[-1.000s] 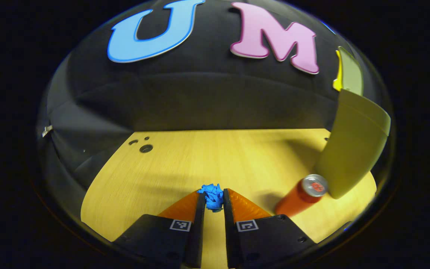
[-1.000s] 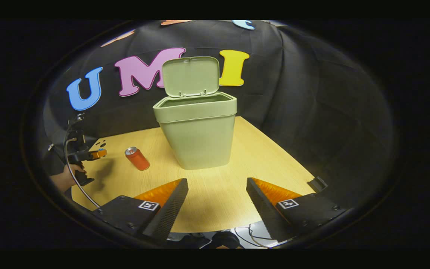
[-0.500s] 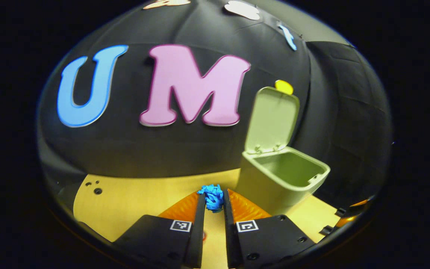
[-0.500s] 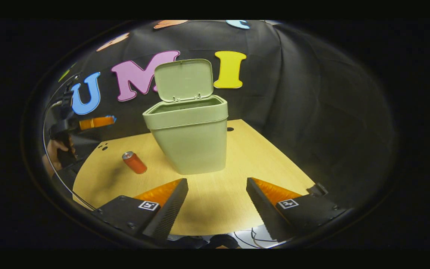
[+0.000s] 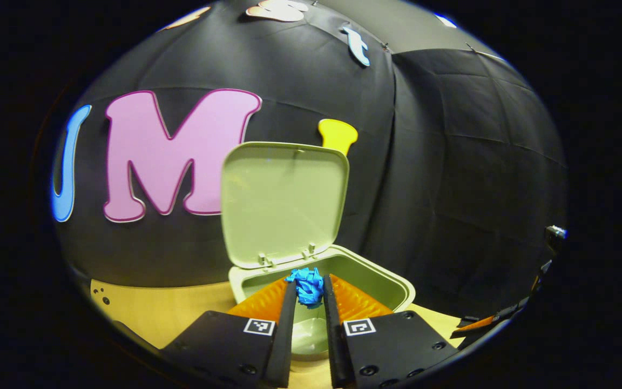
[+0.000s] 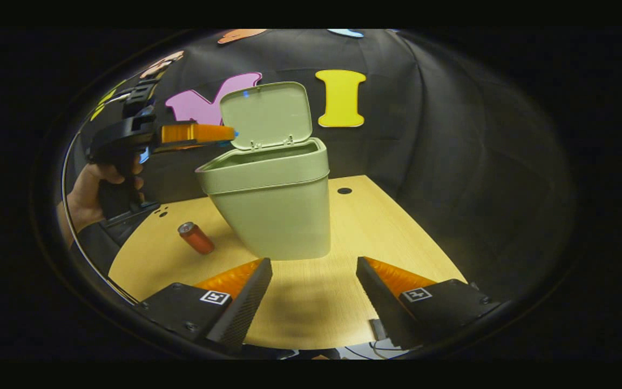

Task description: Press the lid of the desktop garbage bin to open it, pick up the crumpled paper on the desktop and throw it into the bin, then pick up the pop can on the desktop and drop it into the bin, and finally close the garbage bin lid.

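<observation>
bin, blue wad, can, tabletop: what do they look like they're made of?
Bin: likely moulded plastic, matte pale green, with rounded corners and a hinged lid.
Blue wad in the left gripper: probably paper; sharp, irregular creases.
Can: apparently metal, with a silvery top and a glossy red-orange body.
Tabletop: light wood grain, smooth; veneer or laminate, can't tell.

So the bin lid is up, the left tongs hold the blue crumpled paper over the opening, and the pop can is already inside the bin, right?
Not quite. The pop can lies on the desktop beside the bin, as the right gripper view shows. The lid is up and the left tongs hold the crumpled paper over the opening.
</observation>
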Action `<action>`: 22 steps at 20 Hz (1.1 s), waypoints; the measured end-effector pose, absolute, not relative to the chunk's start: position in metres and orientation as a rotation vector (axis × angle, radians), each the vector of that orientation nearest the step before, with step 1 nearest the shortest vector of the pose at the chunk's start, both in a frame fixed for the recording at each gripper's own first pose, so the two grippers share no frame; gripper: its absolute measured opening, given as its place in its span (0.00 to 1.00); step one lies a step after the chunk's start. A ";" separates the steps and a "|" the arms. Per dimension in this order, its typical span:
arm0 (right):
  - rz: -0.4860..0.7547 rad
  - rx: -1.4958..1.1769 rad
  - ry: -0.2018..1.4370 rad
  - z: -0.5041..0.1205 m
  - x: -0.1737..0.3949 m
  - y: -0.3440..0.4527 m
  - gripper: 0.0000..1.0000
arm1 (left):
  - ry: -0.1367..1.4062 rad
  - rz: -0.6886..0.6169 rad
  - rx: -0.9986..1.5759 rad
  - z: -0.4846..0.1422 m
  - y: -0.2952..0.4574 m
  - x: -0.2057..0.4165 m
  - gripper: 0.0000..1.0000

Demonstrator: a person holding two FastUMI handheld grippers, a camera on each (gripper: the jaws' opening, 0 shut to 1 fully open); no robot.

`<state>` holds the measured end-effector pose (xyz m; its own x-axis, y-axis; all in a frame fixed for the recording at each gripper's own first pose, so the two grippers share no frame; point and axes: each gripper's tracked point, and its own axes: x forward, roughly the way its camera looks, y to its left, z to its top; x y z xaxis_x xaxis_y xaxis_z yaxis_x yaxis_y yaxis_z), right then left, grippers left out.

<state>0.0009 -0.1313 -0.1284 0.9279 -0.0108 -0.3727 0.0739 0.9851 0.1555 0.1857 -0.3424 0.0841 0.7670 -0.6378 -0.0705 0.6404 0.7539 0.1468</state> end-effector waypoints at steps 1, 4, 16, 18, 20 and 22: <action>-0.020 0.163 0.391 -0.133 0.004 -0.131 0.99 | 0.023 -0.697 0.167 0.082 -0.348 0.189 0.33; 0.054 0.141 0.429 -0.148 0.010 -0.127 0.99 | 0.041 -0.684 0.167 0.076 -0.355 0.193 0.42; 0.385 -0.054 0.386 -0.155 0.040 -0.035 0.99 | -0.057 -0.334 0.139 0.098 -0.183 0.153 0.97; 0.416 -0.076 0.381 -0.158 0.040 -0.016 0.99 | -0.024 -0.250 0.098 0.078 -0.136 0.128 0.97; 0.442 -0.082 0.374 -0.162 0.043 0.001 0.99 | 0.008 -0.143 0.099 0.054 -0.089 0.107 0.97; 0.472 -0.092 0.377 -0.167 0.051 0.024 0.99 | 0.055 -0.044 0.108 0.027 -0.051 0.083 0.97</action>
<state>0.0515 0.0235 -0.1675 0.8232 0.4261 -0.3752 -0.4596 0.8881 0.0002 0.0831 -0.0506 0.0267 0.9975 -0.0413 -0.0575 0.0473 0.9932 0.1066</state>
